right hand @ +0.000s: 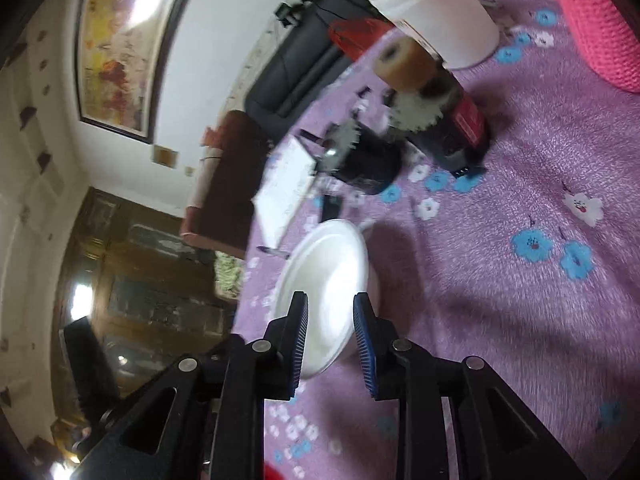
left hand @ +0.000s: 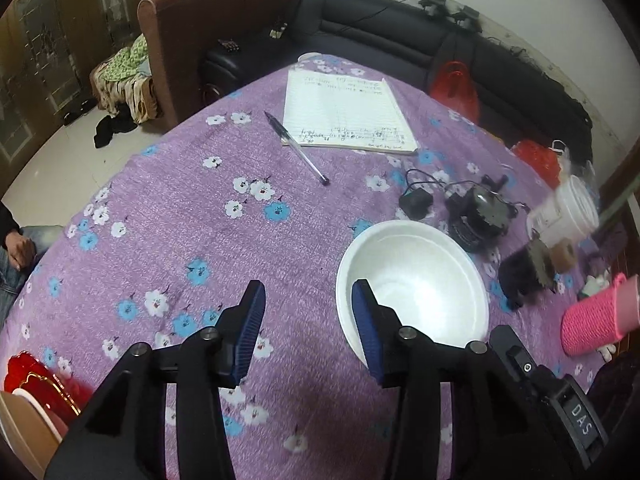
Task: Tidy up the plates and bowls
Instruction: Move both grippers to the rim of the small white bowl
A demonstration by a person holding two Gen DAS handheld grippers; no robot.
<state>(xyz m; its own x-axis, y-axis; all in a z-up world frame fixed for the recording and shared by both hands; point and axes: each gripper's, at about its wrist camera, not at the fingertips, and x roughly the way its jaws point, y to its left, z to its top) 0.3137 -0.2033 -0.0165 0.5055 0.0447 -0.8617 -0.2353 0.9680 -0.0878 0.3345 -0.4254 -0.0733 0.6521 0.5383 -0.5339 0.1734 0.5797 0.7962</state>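
Resting on the purple floral tablecloth point(left hand: 168, 216): white bowl point(left hand: 416, 280), plain, glossy, deep-sided, empty, upright, near a notebook point(left hand: 344, 108) and pen point(left hand: 296, 148). Left gripper point(left hand: 308, 312) released, jaws parted over bare cloth, nothing between them, right-hand pad overlapping the bowl's near-left rim, contact unclear. Right gripper point(right hand: 330, 326) also unclenched and empty, jaws framing the bowl's point(right hand: 324, 276) near rim in a tilted, blurred view; touching or not, cannot tell.
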